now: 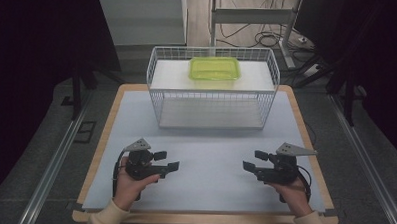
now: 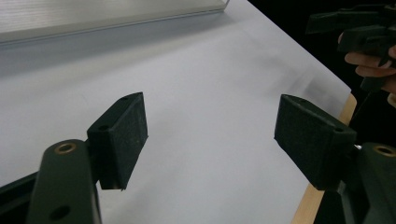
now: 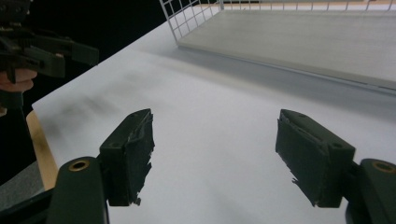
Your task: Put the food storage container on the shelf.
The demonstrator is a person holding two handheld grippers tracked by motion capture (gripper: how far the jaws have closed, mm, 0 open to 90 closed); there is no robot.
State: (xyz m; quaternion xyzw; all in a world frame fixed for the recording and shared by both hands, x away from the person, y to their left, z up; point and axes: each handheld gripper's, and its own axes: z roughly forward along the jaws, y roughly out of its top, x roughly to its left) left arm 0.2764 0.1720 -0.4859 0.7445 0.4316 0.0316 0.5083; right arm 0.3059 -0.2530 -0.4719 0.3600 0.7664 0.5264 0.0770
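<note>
High view: left tongs (image 1: 166, 161) and right tongs (image 1: 252, 161) both apart, empty, over white desk (image 1: 210, 157); green plastic lidded container (image 1: 214, 68) well beyond them.

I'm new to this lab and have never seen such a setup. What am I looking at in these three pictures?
A person holds a two-jaw hand tool in each hand: the left gripper and the right gripper. The high view looks down on the table from above. The other two pictures come from cameras riding on the grippers, looking along their black pads. At the table's far side stands a white wire basket, and a green lidded container rests on its upper shelf. Both grippers stand open and hold nothing, with only the white table surface between their jaws.
</note>
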